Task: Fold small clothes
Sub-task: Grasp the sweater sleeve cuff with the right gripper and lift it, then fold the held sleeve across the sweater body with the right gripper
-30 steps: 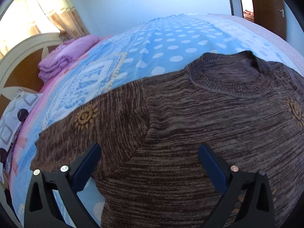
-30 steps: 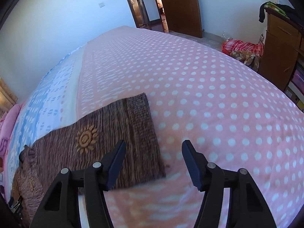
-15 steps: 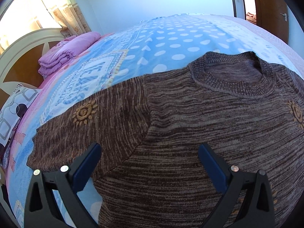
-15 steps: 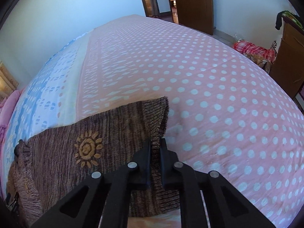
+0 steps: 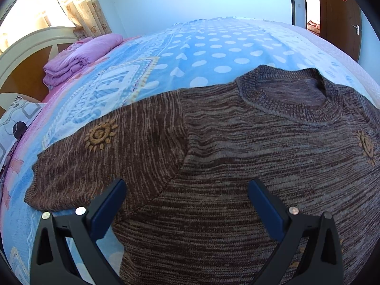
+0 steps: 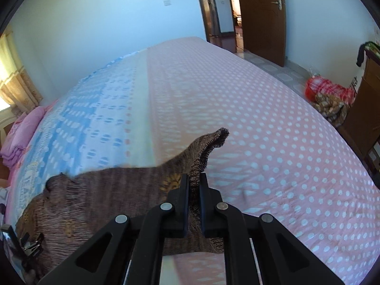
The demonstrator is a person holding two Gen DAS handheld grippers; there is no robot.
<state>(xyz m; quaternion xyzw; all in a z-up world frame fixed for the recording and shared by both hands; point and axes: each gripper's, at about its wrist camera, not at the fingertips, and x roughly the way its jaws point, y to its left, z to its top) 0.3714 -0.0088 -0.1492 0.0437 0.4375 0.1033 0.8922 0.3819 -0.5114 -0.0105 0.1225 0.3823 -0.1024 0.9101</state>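
Two tongs are mine, one in each hand. Through the left one's camera, my left tongs (image 5: 187, 201) hang wide open, their blue-padded fingers (image 5: 108, 207) spread apart with nothing between them. Right under and ahead of them a brown knitted sweater (image 5: 237, 166) lies spread flat on the bed (image 5: 213, 47), its round collar (image 5: 289, 95) ahead and a little to the right of the tongs. One sleeve (image 5: 106, 156) stretches out to the left of the left finger, with a yellow sun pattern (image 5: 101, 136) stitched on it; its cuff end lies on the blue dotted sheet. Far off to the left, beyond the sleeve, a folded purple blanket (image 5: 78, 59) sits near the headboard (image 5: 26, 57).

Through the right camera, my right tongs (image 6: 194, 190) are clamped tight on the edge of the sweater's other sleeve (image 6: 190, 161). The cloth is pinched between the two black fingers (image 6: 181, 199) and rises ahead of them, its ribbed cuff (image 6: 219, 136) standing up off the pink dotted sheet (image 6: 273, 142) just beyond the fingertips. The rest of the sweater trails away to the left of the tongs and lies on the bed. Far ahead stands an open wooden door (image 6: 261, 16), and to the right a wooden cabinet (image 6: 365, 109) with a red bundle (image 6: 327, 95) on the floor beside it.
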